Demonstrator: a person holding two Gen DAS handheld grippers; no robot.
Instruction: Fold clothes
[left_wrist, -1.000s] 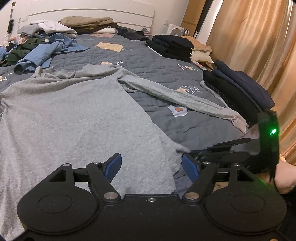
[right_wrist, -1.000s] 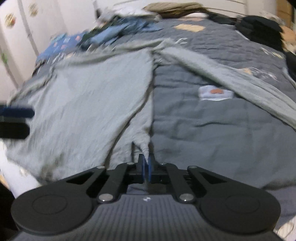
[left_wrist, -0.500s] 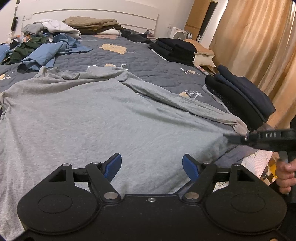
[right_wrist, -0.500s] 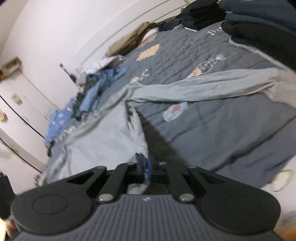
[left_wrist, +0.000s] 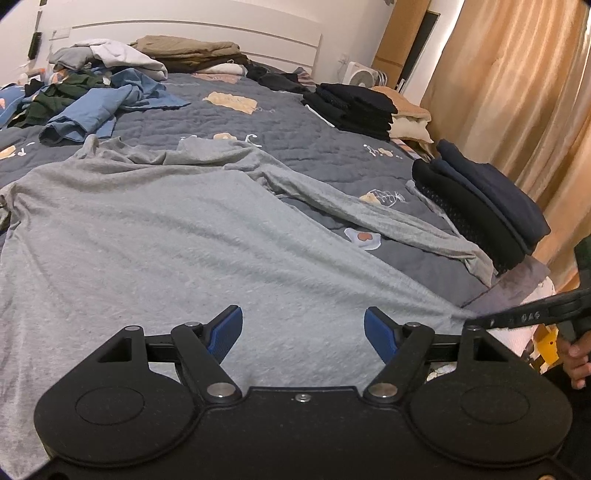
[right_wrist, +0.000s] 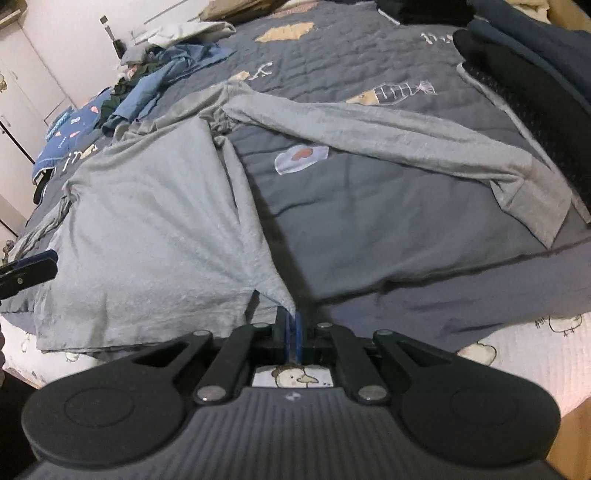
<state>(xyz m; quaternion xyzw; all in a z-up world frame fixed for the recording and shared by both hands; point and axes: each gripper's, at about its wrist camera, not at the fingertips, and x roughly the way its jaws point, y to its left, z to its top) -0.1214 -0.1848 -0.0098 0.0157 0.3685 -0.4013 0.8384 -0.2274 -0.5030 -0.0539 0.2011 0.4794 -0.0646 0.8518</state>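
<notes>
Grey shirt: light grey long-sleeved knit shirt (left_wrist: 155, 236) is lying spread across the dark grey quilted bedspread (left_wrist: 295, 133), body toward the near bed edge, neck end farther up the bed.
Sleeve: one long grey sleeve (right_wrist: 406, 136) is stretching out sideways over the bedspread, cuff ending just beside the folded dark pile.
Right gripper: right gripper (right_wrist: 293, 328) is sitting with its blue pads pressed together on the shirt's bottom corner; fabric is pulling taut from that corner up toward the shirt body.
Left gripper: left gripper (left_wrist: 303, 330) is hanging over the shirt's lower hem area, blue pads well apart, nothing clamped between them; cannot tell whether the pads are touching the fabric.
Hand: a hand (left_wrist: 578, 360) is showing at the frame edge in the left wrist view, gripping the other tool's handle.
Folded piles: stack of folded black and navy garments (left_wrist: 480, 206) is sitting at the bed's side edge; second black stack (left_wrist: 351, 107) is farther up.
Unfolded heap: blue, green and white clothes (left_wrist: 85, 96) are bunching near the white headboard (left_wrist: 192, 31).
Side: tan curtain (left_wrist: 517, 92) is hanging beside the bed.
</notes>
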